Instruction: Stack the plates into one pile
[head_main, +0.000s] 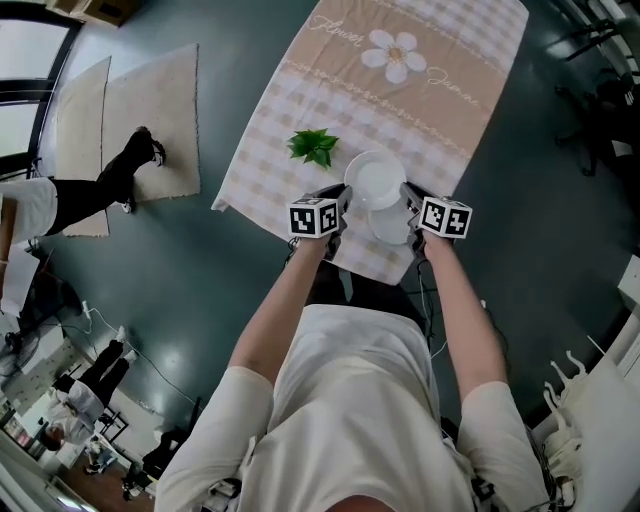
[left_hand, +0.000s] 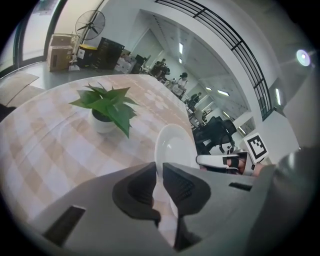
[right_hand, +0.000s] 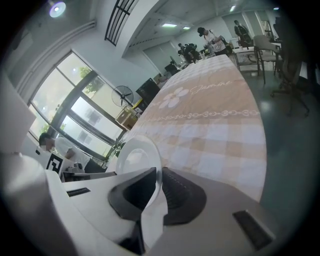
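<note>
Two white plates are held just above the checked tablecloth (head_main: 450, 100) near its front edge. My left gripper (head_main: 340, 208) is shut on the rim of one white plate (head_main: 375, 180), whose rim runs between the jaws in the left gripper view (left_hand: 172, 145). My right gripper (head_main: 410, 205) is shut on the second white plate (head_main: 390, 228), which rises tilted between its jaws in the right gripper view (right_hand: 135, 157). In the head view the two plates overlap, the left one lying farther from me. Both gripper cubes flank the plates.
A small potted green plant (head_main: 313, 147) stands on the cloth just left of the plates, close ahead in the left gripper view (left_hand: 107, 107). The table edge runs right under my hands. A person (head_main: 110, 185) is on floor mats at the left.
</note>
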